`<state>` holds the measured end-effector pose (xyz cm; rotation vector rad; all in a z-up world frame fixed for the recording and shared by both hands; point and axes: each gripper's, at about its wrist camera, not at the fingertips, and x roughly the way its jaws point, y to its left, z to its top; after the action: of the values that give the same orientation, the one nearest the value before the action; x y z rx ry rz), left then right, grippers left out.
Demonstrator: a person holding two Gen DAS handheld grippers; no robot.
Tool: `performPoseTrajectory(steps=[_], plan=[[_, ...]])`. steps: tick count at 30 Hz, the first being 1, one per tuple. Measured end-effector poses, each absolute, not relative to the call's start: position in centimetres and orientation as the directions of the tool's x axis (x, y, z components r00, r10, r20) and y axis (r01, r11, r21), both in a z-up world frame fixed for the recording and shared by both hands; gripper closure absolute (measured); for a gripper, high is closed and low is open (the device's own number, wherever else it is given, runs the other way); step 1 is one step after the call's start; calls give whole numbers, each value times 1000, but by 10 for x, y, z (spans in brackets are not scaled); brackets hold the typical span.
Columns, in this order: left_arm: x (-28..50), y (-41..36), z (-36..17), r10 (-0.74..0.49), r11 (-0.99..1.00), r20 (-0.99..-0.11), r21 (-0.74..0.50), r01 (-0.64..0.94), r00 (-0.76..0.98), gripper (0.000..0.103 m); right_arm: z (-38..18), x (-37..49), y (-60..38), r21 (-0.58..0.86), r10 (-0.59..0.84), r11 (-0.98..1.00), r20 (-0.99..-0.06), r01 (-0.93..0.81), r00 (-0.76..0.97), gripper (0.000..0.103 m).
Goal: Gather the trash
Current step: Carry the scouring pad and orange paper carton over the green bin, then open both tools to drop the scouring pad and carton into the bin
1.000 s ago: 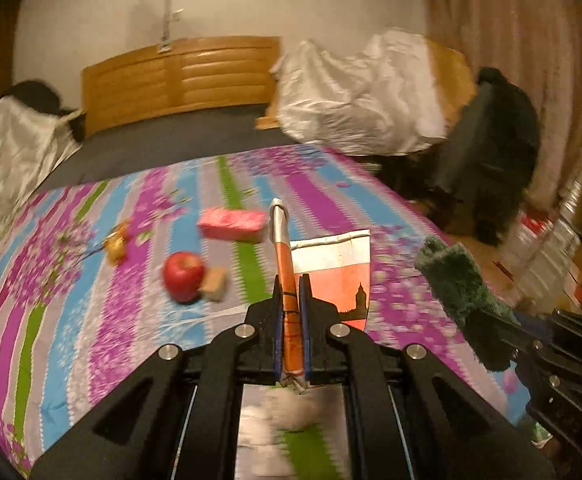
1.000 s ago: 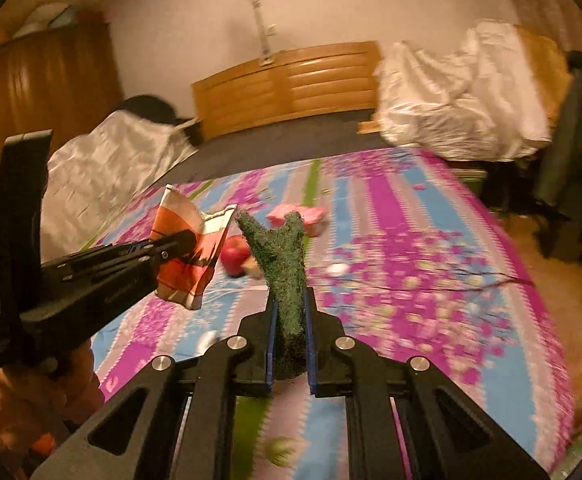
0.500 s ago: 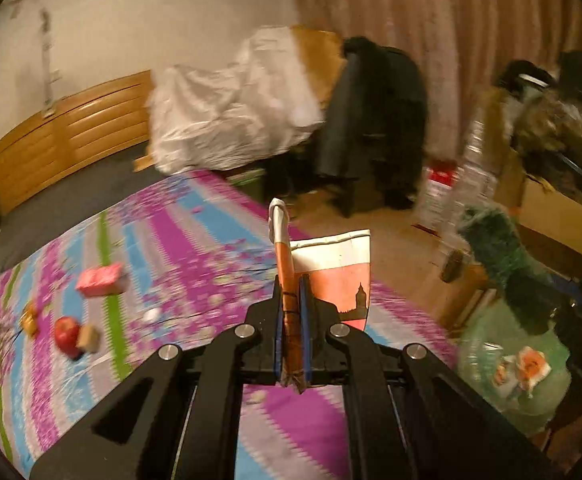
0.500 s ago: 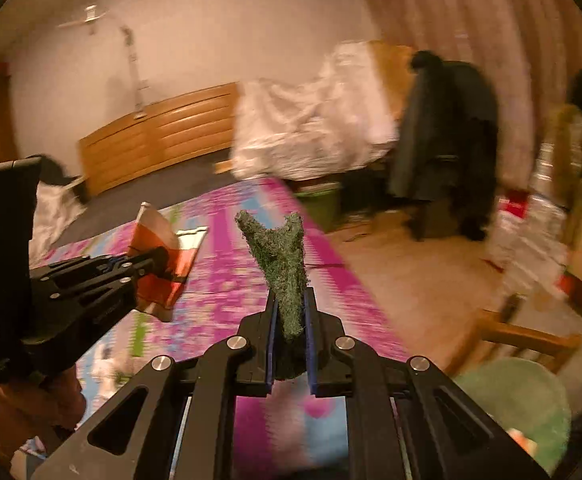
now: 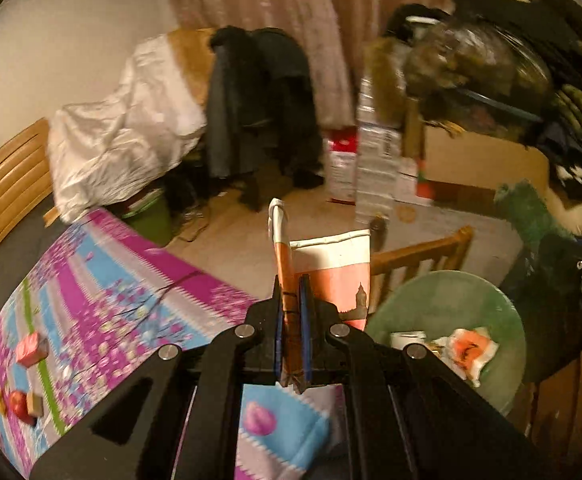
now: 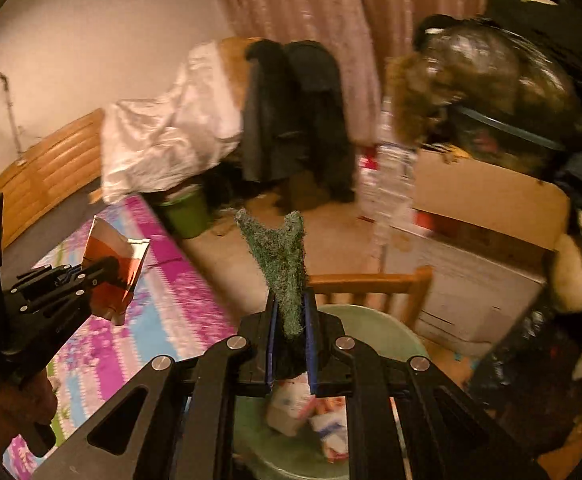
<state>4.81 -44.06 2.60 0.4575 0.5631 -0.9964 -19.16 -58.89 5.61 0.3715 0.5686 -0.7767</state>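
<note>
My left gripper (image 5: 291, 300) is shut on an orange and white paper wrapper (image 5: 331, 268), held over the bed's edge; it also shows in the right wrist view (image 6: 115, 256). My right gripper (image 6: 289, 312) is shut on a green scouring pad (image 6: 281, 256), held above a pale green bin (image 6: 371, 328) with crumpled trash (image 6: 311, 408) inside. In the left wrist view the bin (image 5: 451, 304) is at the right with wrappers (image 5: 471, 348) in it, and the green pad (image 5: 527, 212) is beyond it.
The striped bedspread (image 5: 111, 312) carries a pink block (image 5: 31, 348) and an apple (image 5: 19, 404). A wooden chair (image 6: 371, 280) stands behind the bin. Boxes (image 6: 487, 196), bottles, a dark coat (image 5: 259, 100) and a green bucket (image 6: 185, 212) crowd the floor.
Both grippers have swung right from the bed toward the green bin, still holding the wrapper and the pad. The bin with trash has come into view beneath them.
</note>
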Motion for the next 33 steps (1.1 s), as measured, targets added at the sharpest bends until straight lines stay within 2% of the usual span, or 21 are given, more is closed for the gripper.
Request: performPoseTrajectory(steps=[7,12,33], plan=[[11,-486,11,-653,360,-673,127,924,348,97,44,-216,-616,48,-596,580,-655,813,464,90],[-6,-500,-2,-636,323,-702,134,937,319,97,29,-219,-619,51,-569,566,-698,823,435,90],[-24,-516,-14,-616,284,-719,178,942,322,97,4,-211,-623,113,-491,581,-741,806,458,90]])
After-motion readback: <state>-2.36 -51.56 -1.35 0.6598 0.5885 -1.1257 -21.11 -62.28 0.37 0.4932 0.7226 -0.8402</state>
